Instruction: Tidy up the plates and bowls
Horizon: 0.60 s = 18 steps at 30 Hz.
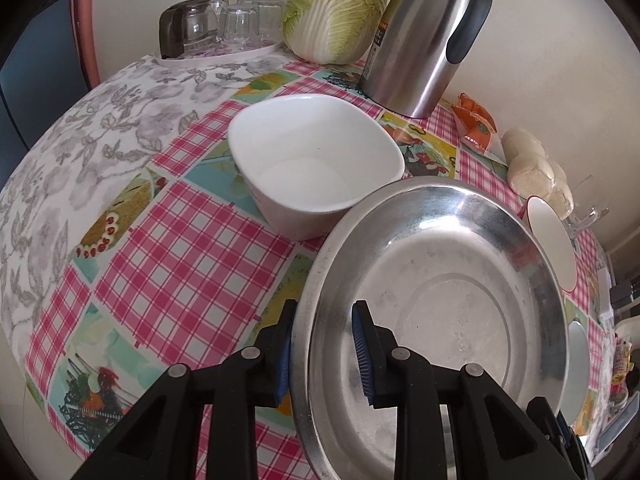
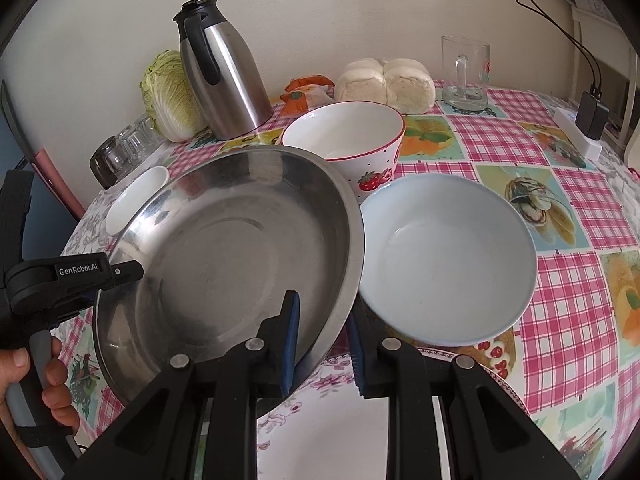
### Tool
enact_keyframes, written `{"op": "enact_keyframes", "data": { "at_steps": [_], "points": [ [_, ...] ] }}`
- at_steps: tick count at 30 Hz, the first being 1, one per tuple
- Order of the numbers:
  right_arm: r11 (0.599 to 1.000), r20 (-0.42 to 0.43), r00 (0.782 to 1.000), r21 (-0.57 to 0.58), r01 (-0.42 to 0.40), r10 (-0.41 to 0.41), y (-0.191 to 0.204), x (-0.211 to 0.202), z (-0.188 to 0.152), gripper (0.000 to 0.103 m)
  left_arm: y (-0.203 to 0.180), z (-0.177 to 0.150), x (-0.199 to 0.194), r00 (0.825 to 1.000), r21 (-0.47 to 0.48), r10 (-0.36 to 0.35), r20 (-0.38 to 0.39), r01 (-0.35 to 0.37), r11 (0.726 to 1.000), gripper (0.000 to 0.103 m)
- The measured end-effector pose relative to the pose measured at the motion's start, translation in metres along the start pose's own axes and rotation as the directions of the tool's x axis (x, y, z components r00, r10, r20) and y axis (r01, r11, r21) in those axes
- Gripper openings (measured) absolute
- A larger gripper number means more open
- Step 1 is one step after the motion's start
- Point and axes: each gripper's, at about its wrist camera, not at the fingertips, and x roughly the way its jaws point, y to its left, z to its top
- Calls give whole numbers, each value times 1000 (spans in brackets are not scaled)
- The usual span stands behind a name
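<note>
A round steel plate [image 1: 448, 280] [image 2: 224, 248] is held tilted above the table by both grippers. My left gripper [image 1: 326, 350] straddles its near-left rim, one finger outside and one inside. My right gripper [image 2: 324, 350] straddles the opposite rim and shows at the left wrist view's lower right; the left gripper [image 2: 72, 280] shows in the right wrist view. A white squarish bowl [image 1: 316, 160] [image 2: 136, 200] stands behind the plate. A strawberry-patterned bowl [image 2: 348, 140] [image 1: 554, 244] and a pale blue bowl [image 2: 448, 256] stand to its right.
A steel thermos jug [image 1: 424, 36] [image 2: 224, 72], a napa cabbage [image 1: 336, 8], a tray of glasses [image 1: 224, 24], an orange packet [image 1: 476, 124], bagged buns [image 2: 384, 82] and a glass mug [image 2: 466, 74] line the table's back along the wall. A charger [image 2: 588, 120] sits far right.
</note>
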Motion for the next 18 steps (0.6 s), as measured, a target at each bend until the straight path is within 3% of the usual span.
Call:
{"op": "enact_keyframes", "data": {
  "at_steps": [9, 16, 18],
  "points": [
    [1000, 1, 1000, -11, 11, -11, 3, 2, 1, 24, 2, 3, 3, 1000, -3, -19, 0, 19, 1000, 29],
    [1000, -14, 1000, -25, 13, -13, 5, 2, 1, 24, -1, 2, -1, 999, -5, -29, -26, 29, 1000, 49],
    [999, -21, 1000, -34, 17, -17, 6, 2, 1, 24, -3, 2, -4, 999, 3, -25, -26, 25, 1000, 50]
  ]
}}
